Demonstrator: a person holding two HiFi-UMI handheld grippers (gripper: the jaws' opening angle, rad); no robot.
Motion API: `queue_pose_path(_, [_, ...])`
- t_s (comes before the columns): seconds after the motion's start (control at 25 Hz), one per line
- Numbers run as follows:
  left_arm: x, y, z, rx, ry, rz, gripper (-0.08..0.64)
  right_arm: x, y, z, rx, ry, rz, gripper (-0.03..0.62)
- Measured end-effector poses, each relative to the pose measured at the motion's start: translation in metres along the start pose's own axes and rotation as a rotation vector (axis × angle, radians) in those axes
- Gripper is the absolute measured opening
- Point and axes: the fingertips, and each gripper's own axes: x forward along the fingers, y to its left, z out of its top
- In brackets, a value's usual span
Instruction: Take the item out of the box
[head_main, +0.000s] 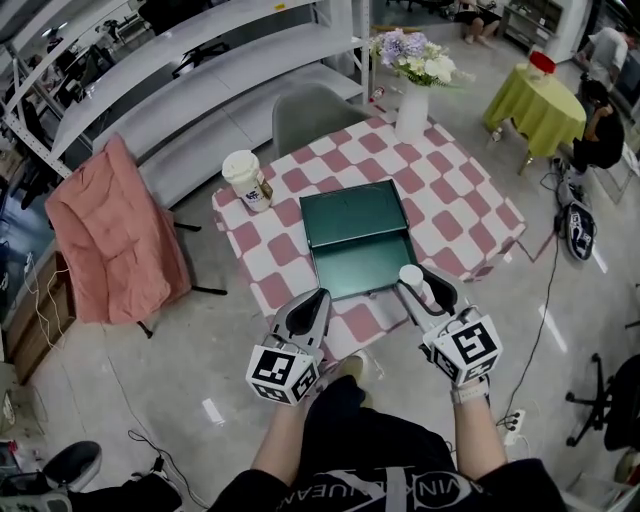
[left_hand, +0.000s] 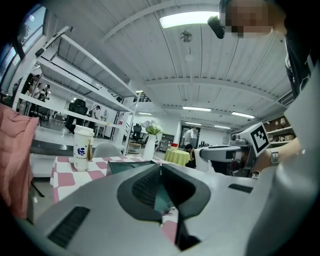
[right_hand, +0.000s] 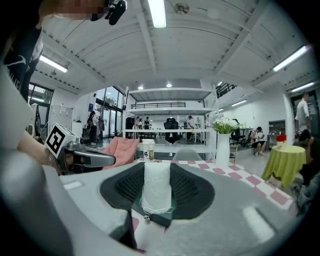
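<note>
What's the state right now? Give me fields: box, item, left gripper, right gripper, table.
box: green box open on checkered table, nothing seen inside
item: white roll, upright between the right jaws
right gripper: shut on the roll, at box's near right corner
left gripper: shut, empty
also on table: lidded cup, flower vase

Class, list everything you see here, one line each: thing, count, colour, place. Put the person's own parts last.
table: one, pink-and-white checked cloth, centre
box: one, dark green, open, on the table
cup: one, white, lidded, table's left corner
vase: one, white, table's far corner
chair: one, grey, behind the table
cushion: one, pink, left of the table
round table: one, yellow-green cloth, far right
roll: one, white, between the right tool's jaws
left tool: one, grey, shut, empty
right tool: one, grey, shut on the roll
</note>
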Motion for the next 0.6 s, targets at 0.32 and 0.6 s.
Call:
queue_pose_path(0.32, [-0.012, -0.006, 0.012, 0.016, -0.035, 0.013, 0.02, -0.014, 0.01, 0.009, 0.001, -0.053, -0.009, 0.161])
queue_pose_path(0.6, [-0.022, -0.01, 0.021, 0.024, -0.065, 0.021, 0.02, -0.026, 0.016, 0.019, -0.009, -0.096, -0.024, 0.161])
